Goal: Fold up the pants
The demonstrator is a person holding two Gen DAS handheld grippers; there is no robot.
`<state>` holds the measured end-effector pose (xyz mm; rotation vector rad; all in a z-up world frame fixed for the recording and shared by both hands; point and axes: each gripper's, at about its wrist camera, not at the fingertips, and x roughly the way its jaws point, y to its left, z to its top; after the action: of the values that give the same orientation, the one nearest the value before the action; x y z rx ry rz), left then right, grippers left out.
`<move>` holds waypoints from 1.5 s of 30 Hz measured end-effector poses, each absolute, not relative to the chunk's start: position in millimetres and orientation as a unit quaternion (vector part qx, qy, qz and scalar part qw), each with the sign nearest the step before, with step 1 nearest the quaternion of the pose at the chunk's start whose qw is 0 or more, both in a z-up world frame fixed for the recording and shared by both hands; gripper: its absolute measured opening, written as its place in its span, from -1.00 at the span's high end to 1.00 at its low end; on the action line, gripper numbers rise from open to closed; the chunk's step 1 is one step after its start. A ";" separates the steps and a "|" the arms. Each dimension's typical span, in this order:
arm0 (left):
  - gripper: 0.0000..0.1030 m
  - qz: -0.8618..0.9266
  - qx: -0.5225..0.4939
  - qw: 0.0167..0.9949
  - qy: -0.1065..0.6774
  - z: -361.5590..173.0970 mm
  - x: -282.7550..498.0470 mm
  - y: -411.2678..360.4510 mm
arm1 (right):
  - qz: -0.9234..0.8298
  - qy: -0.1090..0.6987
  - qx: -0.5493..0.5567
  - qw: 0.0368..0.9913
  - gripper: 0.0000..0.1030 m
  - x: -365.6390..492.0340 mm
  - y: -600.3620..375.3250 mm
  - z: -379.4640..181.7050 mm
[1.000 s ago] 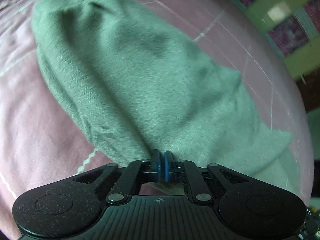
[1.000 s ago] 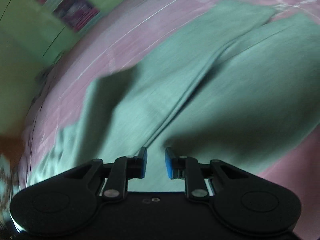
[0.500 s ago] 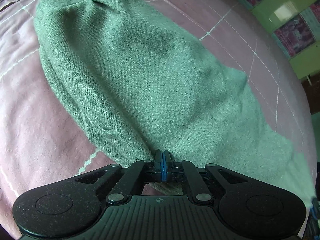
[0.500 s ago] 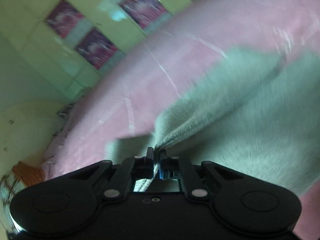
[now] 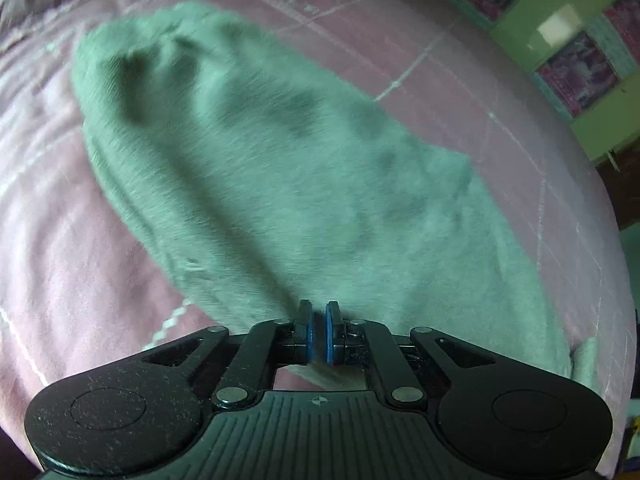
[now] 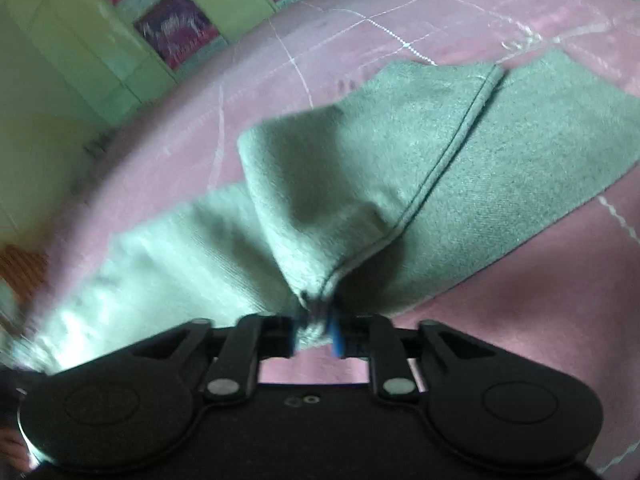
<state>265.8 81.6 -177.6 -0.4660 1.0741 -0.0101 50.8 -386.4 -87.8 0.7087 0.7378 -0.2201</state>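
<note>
Clearly the fold is under way: the green pants lie spread on a pink bedspread, and each gripper has hold of a part of them at the near edge. The left gripper is pinched tight on a thin edge of the cloth, its 2 blue pads almost touching, with fabric fanning away from it up the bed. The right gripper has a bunched corner where a seam ends; its jaws are opening at this moment, yet the wad of fabric sits between the pads and looks pressed by them. From that grip the cloth rises in a tented flap, so 1 layer is lifted off the layer below.

As a judgement, this is the carry-over stage of a fold, likely bringing 1 end of the pants over the rest. The next move calls for both held points to travel together and level, so the lifted layer lands square on the lower one; the slackening right grip risks dropping its corner early.

The bed is covered in pink quilting crossed by thin white stitched lines. Beyond it stands a light green wall or cupboard front with dark purplish patterned panels. Both views are blurred.
</note>
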 end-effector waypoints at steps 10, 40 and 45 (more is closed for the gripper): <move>0.91 -0.018 -0.189 0.831 0.523 -193.8 253.0 35.3 | -0.206 0.305 0.397 0.841 0.44 64.0 -498.7 -93.0; 0.91 -0.015 -0.138 0.845 0.516 -194.0 253.1 22.9 | -0.274 0.280 0.339 0.855 0.91 15.5 -529.1 -100.4; 0.91 -0.019 -0.139 0.845 0.516 -193.1 252.3 24.1 | -0.293 0.284 0.334 0.850 0.77 8.8 -523.4 -92.5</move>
<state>252.3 24.1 -193.1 -0.2923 1.0877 -0.0398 8.8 -523.4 -92.5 0.7032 0.5983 -0.6183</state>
